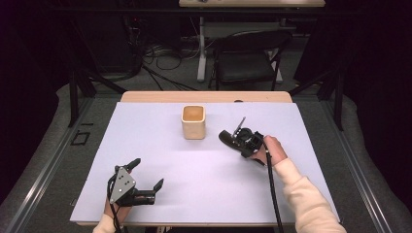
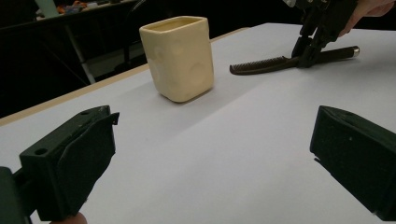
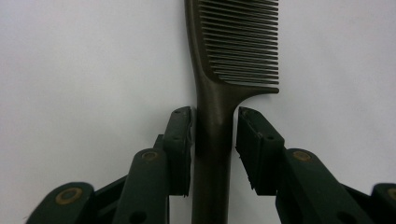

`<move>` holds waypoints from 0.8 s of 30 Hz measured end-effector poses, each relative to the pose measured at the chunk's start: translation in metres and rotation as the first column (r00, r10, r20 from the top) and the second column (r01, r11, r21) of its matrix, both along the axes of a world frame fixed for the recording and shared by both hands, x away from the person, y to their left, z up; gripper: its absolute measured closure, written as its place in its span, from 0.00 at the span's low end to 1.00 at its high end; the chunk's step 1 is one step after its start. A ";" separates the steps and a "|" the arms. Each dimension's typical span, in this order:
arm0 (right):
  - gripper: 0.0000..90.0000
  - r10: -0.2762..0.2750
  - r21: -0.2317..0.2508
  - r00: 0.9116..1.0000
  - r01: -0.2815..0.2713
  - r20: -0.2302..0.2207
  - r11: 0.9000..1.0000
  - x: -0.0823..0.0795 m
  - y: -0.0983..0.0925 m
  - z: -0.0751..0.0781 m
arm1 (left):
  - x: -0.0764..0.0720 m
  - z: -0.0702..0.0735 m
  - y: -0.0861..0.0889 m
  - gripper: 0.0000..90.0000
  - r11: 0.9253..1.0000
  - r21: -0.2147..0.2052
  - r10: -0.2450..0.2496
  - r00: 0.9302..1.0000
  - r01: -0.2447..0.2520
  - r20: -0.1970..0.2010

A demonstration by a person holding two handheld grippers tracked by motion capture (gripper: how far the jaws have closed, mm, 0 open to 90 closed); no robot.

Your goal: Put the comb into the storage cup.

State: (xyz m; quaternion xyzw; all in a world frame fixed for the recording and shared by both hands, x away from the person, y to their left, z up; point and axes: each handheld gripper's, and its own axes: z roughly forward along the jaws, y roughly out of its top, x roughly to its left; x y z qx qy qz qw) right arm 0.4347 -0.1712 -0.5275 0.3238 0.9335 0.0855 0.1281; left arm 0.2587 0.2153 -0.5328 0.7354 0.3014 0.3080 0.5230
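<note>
A dark brown comb (image 3: 238, 46) lies flat on the white table top (image 1: 194, 174). Its handle runs between the jaws of my right gripper (image 3: 215, 123). The left pad (image 3: 182, 140) touches the handle, while a thin gap shows at the right pad. In the high view the right gripper (image 1: 236, 141) sits right of centre, with the comb (image 1: 226, 137) pointing toward the cup. A cream square cup (image 1: 193, 122) stands upright at mid-table and looks empty. My left gripper (image 1: 148, 173) rests wide open near the front left, holding nothing. From it I see the cup (image 2: 180, 58) and the comb (image 2: 261, 66).
The wooden table edge (image 1: 204, 96) runs behind the white sheet. A black folding chair (image 1: 248, 58) and cables (image 1: 165, 58) sit on the floor beyond the table. The cable (image 1: 272, 189) of the right gripper trails back along the person's cream sleeve (image 1: 306, 199).
</note>
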 end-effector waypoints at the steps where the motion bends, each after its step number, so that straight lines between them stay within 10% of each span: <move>1: 0.74 0.000 0.000 1.000 0.000 0.001 1.000 0.001 0.000 0.000 | 0.000 0.000 0.000 0.00 1.000 0.000 0.000 1.000 0.000 0.000; 24: 0.80 -0.030 0.062 0.999 0.031 -0.020 0.998 0.003 -0.005 0.009 | -0.001 0.001 0.001 0.00 1.000 0.000 0.002 1.000 -0.002 0.003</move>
